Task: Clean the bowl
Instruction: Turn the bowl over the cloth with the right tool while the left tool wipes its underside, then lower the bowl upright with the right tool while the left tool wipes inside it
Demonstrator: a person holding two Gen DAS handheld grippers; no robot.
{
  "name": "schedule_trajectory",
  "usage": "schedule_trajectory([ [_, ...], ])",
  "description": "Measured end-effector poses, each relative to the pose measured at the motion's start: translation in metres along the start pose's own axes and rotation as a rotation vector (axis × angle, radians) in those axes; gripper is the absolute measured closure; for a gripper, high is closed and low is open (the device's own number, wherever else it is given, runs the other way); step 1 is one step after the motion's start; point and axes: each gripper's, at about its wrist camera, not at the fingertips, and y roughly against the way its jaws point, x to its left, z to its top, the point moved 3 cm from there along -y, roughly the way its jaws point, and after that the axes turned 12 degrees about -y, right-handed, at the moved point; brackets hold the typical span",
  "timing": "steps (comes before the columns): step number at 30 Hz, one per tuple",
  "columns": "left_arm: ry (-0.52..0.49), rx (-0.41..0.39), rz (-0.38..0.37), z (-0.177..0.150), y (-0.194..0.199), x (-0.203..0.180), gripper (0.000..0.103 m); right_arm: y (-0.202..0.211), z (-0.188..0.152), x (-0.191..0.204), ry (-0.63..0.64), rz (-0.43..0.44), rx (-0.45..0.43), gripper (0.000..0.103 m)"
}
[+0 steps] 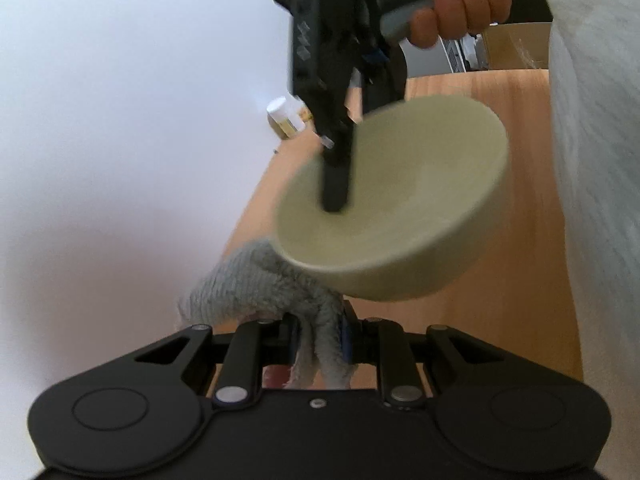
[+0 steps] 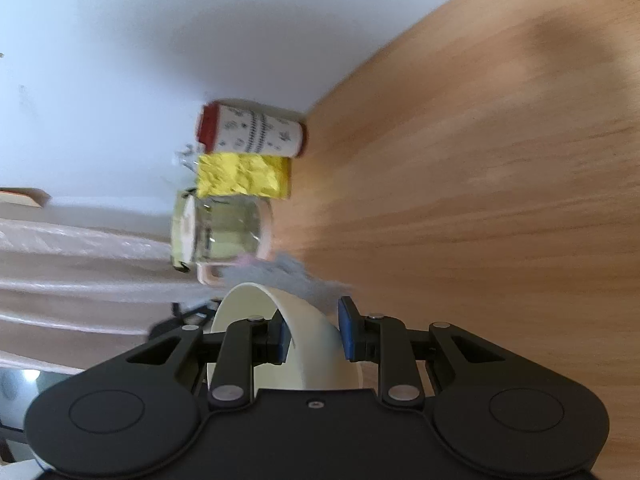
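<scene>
Above a wooden table (image 1: pixel 460 92) by a white wall, the cream bowl (image 1: pixel 400 208) hung tilted in the air, seemingly rigid, smooth and breakable, best gripped at its rim. The right gripper (image 2: pixel 312 330) pinched that wall; the left gripper (image 1: pixel 320 340) clamped a soft grey cloth (image 1: pixel 256 280) touching the bowl's lower edge.

Wooden table (image 2: pixel 480 200) against a white wall (image 2: pixel 140 40), red-lidded patterned tin (image 2: pixel 256 133) at the wall, crumpled yellow packet (image 2: pixel 244 176) beside it, clear glass mug (image 2: pixel 228 232) next along, cardboard box (image 1: pixel 516 46) beyond the table's far end.
</scene>
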Motion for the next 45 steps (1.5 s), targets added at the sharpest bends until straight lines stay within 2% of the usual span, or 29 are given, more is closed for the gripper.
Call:
schedule_trajectory([
  [6, -0.146, 0.002, 0.026, 0.012, -0.006, -0.005, 0.084, -0.008, 0.001, 0.008, 0.063, -0.018, 0.049, 0.075],
  [15, -0.208, -0.026, 0.009, 0.036, -0.017, -0.002, 0.084, -0.013, 0.005, 0.039, 0.16, 0.011, 0.126, 0.075],
  [18, -0.217, -0.029, 0.01, 0.042, -0.017, 0.0, 0.084, -0.015, 0.007, 0.038, 0.159, -0.013, 0.134, 0.075],
  [25, -0.227, -0.041, 0.023, 0.062, -0.014, 0.017, 0.084, -0.013, 0.011, 0.013, 0.107, -0.049, 0.15, 0.075],
  [30, -0.205, -0.058, 0.026, 0.081, -0.001, 0.033, 0.083, -0.011, 0.014, 0.012, 0.11, -0.055, 0.136, 0.075],
  [38, -0.163, -0.065, 0.01, 0.102, 0.004, 0.046, 0.083, 0.008, 0.022, 0.031, 0.101, 0.034, 0.069, 0.075],
  [45, -0.105, -0.067, -0.019, 0.111, 0.009, 0.056, 0.084, 0.004, 0.025, 0.013, 0.044, 0.005, 0.048, 0.075],
])
